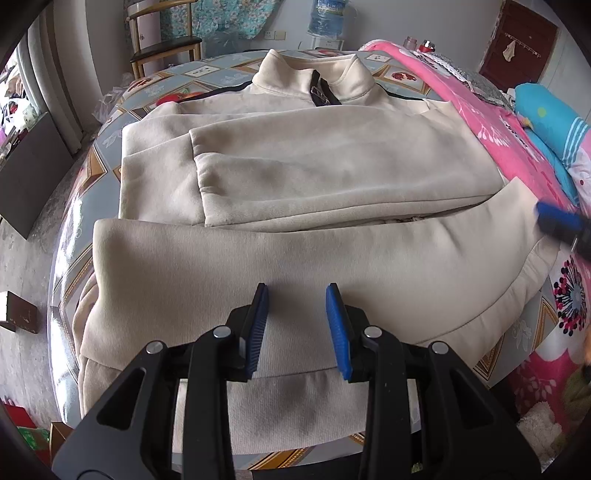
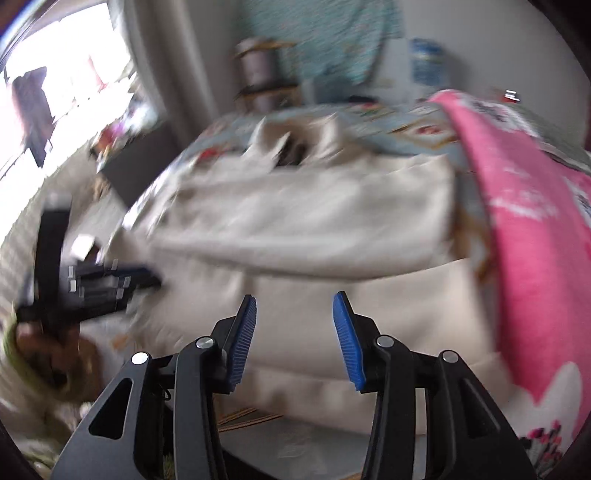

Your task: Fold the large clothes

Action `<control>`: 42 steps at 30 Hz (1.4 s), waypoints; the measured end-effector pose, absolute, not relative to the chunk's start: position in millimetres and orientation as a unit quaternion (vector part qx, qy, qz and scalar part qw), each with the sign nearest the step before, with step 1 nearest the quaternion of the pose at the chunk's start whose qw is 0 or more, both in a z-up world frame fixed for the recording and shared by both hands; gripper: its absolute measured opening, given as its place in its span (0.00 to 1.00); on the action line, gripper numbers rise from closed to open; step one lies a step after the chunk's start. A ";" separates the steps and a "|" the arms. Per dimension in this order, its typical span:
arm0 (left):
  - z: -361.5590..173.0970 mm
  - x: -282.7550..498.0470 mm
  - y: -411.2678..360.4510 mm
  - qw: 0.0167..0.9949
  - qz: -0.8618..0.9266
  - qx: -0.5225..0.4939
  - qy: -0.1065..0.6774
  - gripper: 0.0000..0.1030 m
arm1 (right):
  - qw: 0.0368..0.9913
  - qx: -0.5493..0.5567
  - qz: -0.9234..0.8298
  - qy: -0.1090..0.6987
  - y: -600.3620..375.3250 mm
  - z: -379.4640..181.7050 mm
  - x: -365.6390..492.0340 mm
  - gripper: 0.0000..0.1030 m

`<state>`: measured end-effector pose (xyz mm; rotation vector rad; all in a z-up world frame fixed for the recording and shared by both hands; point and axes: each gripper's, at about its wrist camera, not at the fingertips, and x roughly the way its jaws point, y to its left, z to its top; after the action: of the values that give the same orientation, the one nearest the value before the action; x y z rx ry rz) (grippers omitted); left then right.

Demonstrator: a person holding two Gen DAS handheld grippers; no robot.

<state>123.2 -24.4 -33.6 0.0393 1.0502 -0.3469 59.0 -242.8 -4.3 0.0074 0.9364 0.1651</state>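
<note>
A cream zip-neck sweatshirt lies flat on a table with a patterned cover, collar at the far side. Its sleeves are folded across the chest, and the lower part lies nearest me. My left gripper hovers over that lower part, open, its blue pads apart with nothing pinched. In the blurred right wrist view my right gripper is open over the sweatshirt near its right edge. One blue finger of the right gripper shows at the garment's right side. The left gripper appears at the left.
A pink flowered blanket and a blue pillow lie along the table's right side. A chair and a water bottle stand behind the table. The floor with a small box drops away on the left.
</note>
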 end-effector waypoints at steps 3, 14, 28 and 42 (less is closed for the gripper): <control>-33.7 123.3 -23.1 0.849 -0.168 0.017 0.500 0.31 | 0.860 -0.019 0.085 0.503 -220.1 -46.0 72.9 0.42; 17.8 135.0 0.1 0.849 -0.211 0.001 0.484 0.31 | 0.863 0.049 0.109 0.490 -257.7 15.5 105.7 0.55; 78.6 335.2 -10.2 0.854 -0.192 -0.004 0.483 0.56 | 0.866 0.106 0.077 0.484 -301.4 64.3 306.0 0.60; -0.2 481.1 -99.5 0.826 -0.127 0.014 0.550 0.56 | 0.804 0.048 0.000 0.592 -298.6 -29.8 469.9 0.60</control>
<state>481.1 -99.5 -0.2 0.0287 1.1682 -0.2696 469.9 -298.6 -29.8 0.1030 1.2686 -0.0005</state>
